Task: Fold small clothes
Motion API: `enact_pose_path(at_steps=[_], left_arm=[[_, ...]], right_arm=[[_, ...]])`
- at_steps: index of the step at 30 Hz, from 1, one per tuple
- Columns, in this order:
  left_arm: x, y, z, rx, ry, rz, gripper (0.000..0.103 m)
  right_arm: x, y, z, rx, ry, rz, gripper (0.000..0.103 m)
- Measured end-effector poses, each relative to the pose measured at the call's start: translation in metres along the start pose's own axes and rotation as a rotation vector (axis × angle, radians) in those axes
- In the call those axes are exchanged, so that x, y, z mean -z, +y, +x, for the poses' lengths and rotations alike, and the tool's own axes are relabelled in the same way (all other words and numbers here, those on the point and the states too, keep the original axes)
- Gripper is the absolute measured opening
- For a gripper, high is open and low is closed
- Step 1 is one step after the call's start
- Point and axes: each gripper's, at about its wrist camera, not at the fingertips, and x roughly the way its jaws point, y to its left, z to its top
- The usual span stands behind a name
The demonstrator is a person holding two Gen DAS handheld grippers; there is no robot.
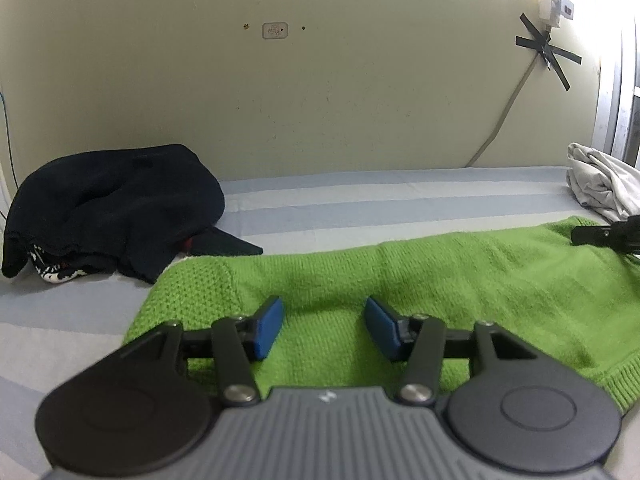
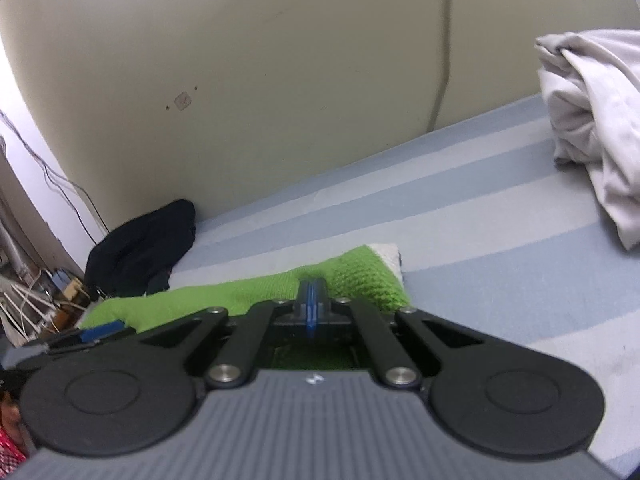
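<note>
No readable text; wall sticker (image 1: 275, 31) markings illegible.

We counted one green knitted garment (image 1: 400, 280), one dark pile of clothes (image 1: 112, 208) with a black-and-white patterned piece (image 1: 56, 272) under it, and one pale crumpled cloth (image 2: 592, 120). Two grippers showed: left gripper (image 1: 324, 326), right gripper (image 2: 312, 300), each with two blue pads. One striped bedsheet (image 2: 500, 240). On the wall we counted one cable (image 1: 504, 120), one black tape cross (image 1: 548, 50), one small sticker (image 1: 275, 31)
</note>
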Motion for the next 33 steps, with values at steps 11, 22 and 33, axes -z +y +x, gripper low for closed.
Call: enact_pose_path(at_steps=[11,22,33], left_arm=[[0.0,0.004,0.004,0.066,0.007,-0.013,0.073],[0.001,-0.002,0.006,0.081,0.013,0.012,0.086],[0.0,-0.005,0.008,0.067,0.023,0.031,0.089]], right_arm=[[-0.001,0.013,-0.003,-0.012,-0.005,-0.004,0.005],[-0.003,0.005,-0.01,-0.03,-0.003,0.007,0.007],[-0.003,0.004,-0.01,-0.034,-0.003,0.007,0.008]])
